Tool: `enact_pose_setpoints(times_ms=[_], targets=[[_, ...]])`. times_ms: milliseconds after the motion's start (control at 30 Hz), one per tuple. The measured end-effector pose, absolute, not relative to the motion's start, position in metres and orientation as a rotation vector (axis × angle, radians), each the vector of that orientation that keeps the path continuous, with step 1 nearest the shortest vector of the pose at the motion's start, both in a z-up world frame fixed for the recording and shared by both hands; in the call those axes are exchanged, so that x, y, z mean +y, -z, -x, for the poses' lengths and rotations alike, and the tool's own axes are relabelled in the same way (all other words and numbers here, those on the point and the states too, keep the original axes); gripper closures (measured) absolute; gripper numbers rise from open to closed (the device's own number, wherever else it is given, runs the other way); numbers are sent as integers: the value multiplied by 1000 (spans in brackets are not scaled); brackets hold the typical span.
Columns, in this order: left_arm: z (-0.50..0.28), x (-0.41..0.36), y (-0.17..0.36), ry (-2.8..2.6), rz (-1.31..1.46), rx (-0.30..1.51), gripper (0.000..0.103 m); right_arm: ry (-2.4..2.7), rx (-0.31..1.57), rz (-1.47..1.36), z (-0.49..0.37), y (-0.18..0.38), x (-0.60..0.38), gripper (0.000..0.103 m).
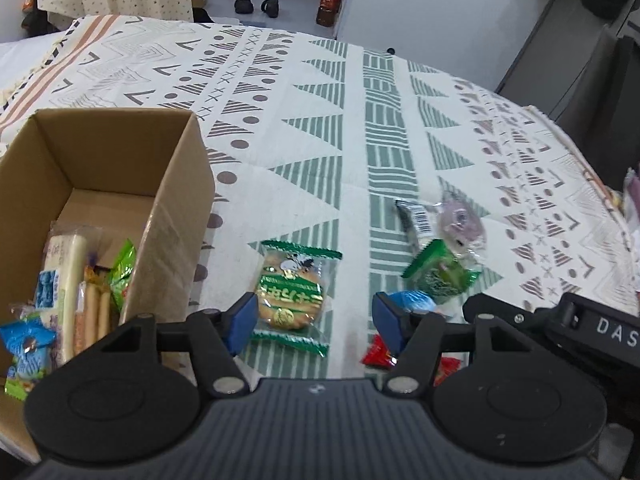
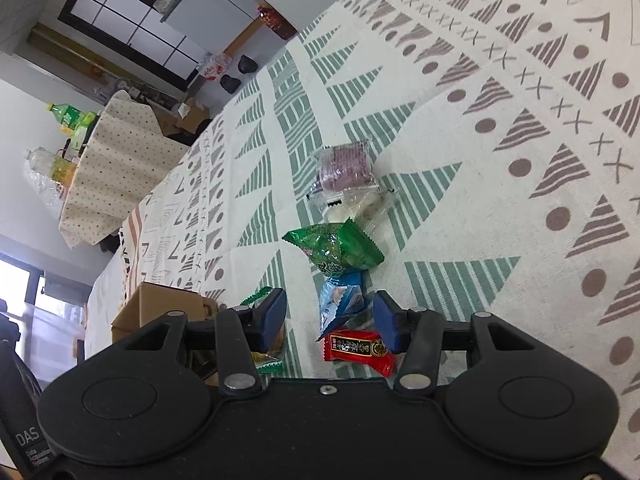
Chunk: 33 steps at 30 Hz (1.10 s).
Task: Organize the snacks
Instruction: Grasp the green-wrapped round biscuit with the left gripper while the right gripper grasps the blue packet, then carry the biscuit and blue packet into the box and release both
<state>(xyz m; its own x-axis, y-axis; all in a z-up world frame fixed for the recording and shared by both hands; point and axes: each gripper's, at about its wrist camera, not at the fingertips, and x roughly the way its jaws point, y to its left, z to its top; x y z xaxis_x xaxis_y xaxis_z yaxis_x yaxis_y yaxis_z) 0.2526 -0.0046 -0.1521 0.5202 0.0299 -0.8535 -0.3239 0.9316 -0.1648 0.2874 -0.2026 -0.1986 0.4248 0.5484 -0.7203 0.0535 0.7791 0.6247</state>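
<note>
The left gripper [image 1: 316, 316], fingers apart, hangs over the round cookie packet [image 1: 291, 294] lying beside the cardboard box [image 1: 172, 216]; the right gripper [image 2: 330, 316], fingers apart, straddles the blue packet [image 2: 340, 298], its long axis running near to far

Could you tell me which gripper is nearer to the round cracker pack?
Left. The left gripper has the cracker pack lying between its open fingers; the right gripper sits beside it, over the red and blue packets.
</note>
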Motion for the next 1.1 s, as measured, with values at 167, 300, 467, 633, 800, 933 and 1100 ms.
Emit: enact_pose_setpoints(times_ms=[167, 300, 467, 633, 800, 933, 1100], targets=[[-264, -3, 165, -233, 318, 1030, 41, -334, 1124, -630, -293, 207, -197, 54], [-270, -2, 176, -245, 317, 1049, 41, -325, 1139, -637, -295, 213, -193, 54], [-277, -4, 186, -255, 292, 1066, 41, -298, 1151, -654, -299, 222, -190, 55], [-283, -2, 194, -261, 302, 1100, 41, -273, 1162, -656, -302, 229, -187, 60], [-283, 3, 199, -269, 319, 1098, 53, -272, 1164, -661, -304, 234, -185, 72], [-281, 5, 196, -270, 333, 1093, 56, -293, 1151, -646, -302, 229, -182, 76], [-275, 4, 185, -266, 349, 1071, 56, -331, 1124, -640, -299, 217, -180, 77]])
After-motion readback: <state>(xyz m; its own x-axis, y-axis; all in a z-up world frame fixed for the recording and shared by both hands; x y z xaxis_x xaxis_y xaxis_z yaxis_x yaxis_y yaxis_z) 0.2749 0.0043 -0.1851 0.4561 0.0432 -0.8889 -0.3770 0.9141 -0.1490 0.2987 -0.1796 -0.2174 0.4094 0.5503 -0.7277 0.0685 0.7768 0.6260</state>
